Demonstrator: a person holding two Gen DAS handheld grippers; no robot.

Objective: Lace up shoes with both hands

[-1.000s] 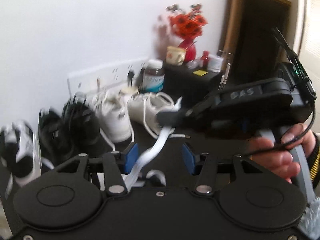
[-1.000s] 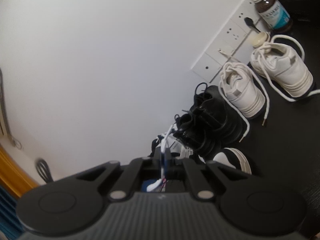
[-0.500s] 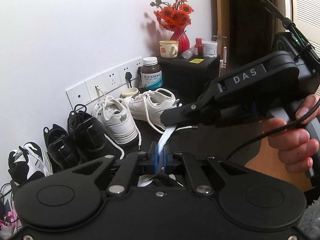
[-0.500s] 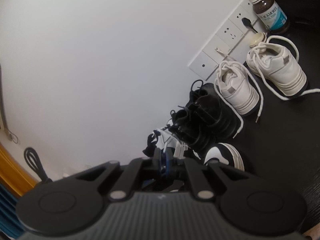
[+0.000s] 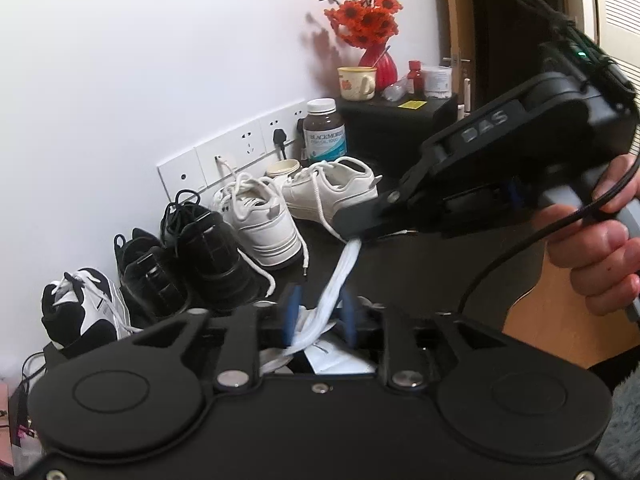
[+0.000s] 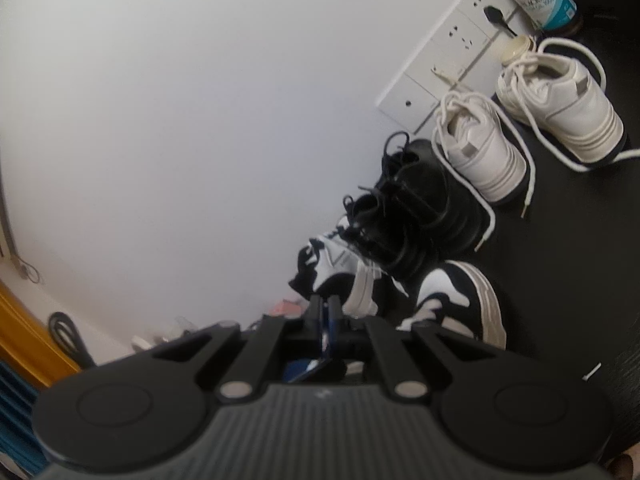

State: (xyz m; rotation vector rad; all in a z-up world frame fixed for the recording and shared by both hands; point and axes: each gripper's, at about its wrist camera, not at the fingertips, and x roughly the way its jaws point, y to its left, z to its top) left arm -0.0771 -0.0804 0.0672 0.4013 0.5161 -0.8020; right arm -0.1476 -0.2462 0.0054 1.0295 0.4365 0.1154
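A flat white shoelace [image 5: 340, 276] runs from below my left gripper [image 5: 319, 312] up to the tip of my right gripper [image 5: 354, 230]. The left jaws are opening: the lace passes between the blue pads [image 5: 290, 312] without being pressed. In the left wrist view the right gripper is shut on the lace's upper end, and a hand holds its grip. In the right wrist view the right gripper [image 6: 326, 312] is shut, just above a black-and-white sneaker [image 6: 452, 296]. Most of that shoe is hidden under the left gripper's body.
Along the white wall stand a pair of white sneakers [image 5: 260, 220], a pair of black shoes [image 5: 200, 256] and another black-and-white sneaker [image 5: 80, 312]. Behind them are a socket strip [image 5: 228, 156], a brown bottle [image 5: 324, 132], and a black cabinet [image 5: 400, 120] with a red vase and mug.
The left jaws shut on the lace half a second ago and have now parted again. The right gripper stays shut on the lace's end, hardly moved.
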